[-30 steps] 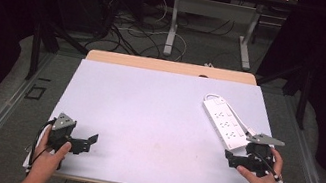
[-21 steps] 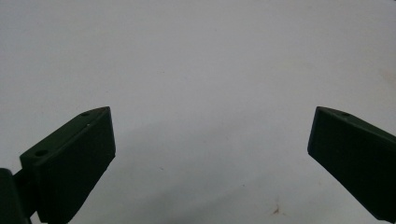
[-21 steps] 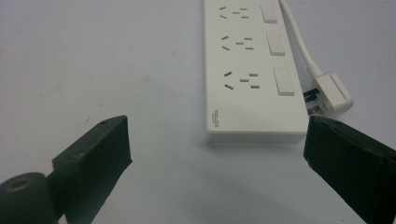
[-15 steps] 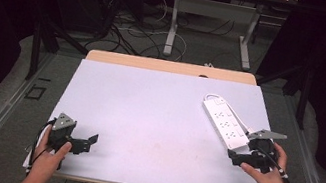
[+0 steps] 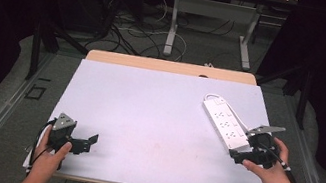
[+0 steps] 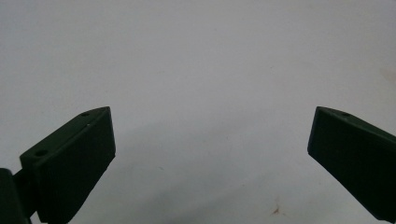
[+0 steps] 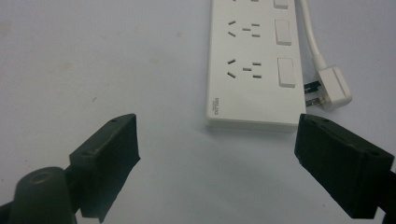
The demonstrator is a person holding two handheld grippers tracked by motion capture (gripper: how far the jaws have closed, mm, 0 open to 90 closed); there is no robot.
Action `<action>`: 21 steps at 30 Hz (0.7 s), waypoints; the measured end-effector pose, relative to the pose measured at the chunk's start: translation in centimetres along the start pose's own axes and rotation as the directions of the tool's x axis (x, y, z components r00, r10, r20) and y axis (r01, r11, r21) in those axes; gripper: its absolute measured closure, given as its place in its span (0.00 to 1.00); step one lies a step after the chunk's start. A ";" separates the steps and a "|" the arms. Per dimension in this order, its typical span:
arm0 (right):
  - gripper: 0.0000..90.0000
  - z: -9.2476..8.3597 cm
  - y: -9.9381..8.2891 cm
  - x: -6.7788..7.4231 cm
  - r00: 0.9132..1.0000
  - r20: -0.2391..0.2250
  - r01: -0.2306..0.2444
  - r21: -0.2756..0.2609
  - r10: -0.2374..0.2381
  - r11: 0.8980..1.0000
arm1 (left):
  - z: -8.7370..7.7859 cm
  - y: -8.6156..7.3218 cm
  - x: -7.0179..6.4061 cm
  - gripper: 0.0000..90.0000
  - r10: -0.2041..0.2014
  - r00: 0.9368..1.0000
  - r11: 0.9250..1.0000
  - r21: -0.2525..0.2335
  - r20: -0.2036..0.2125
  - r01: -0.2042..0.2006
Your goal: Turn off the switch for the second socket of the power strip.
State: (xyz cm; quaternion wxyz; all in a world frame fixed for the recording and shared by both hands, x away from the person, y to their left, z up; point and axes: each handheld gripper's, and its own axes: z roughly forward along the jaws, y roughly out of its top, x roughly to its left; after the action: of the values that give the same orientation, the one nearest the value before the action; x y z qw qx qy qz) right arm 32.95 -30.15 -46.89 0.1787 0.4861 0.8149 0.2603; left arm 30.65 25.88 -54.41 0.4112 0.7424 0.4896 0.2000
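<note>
Since the earlier frame, we have brought the right gripper (image 5: 240, 157) slightly closer to the near end of the white power strip (image 5: 225, 123), its jaws just closing a little yet standing wide and empty. We find the strip near the table's (image 5: 148, 104) right edge, its plug (image 7: 330, 86) beside it. Our left gripper (image 5: 83, 142) rests at the near-left corner, jaws wide apart, holding nothing.

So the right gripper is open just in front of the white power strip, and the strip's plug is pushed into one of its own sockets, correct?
Not quite. The plug is not in a socket: it lies loose on the table beside the power strip, prongs bare, as the right gripper view shows. The rest holds: the right gripper is open just short of the strip's end.
</note>
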 end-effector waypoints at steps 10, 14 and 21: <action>0.16 0.2 0.9 -0.4 1.000 -0.023 -0.013 0.052 0.014 0.999 | 0.0 0.0 0.0 0.01 0.000 1.000 1.000 0.000 0.002 0.000; 0.16 0.4 1.3 -0.7 1.000 -0.019 -0.001 0.077 0.002 0.997 | 0.0 0.0 0.0 0.01 0.000 1.000 1.000 0.000 0.002 0.000; 0.16 0.3 2.2 -1.1 0.999 -0.034 -0.020 0.103 0.024 0.994 | 0.0 0.0 0.0 0.01 0.001 1.000 1.000 0.002 0.003 -0.001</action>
State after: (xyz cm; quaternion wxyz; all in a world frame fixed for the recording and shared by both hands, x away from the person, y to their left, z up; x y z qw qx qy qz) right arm 35.13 -30.19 -45.81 0.1364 0.4989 0.8248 0.2285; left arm 30.66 25.85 -54.43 0.4109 0.7434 0.4889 0.1987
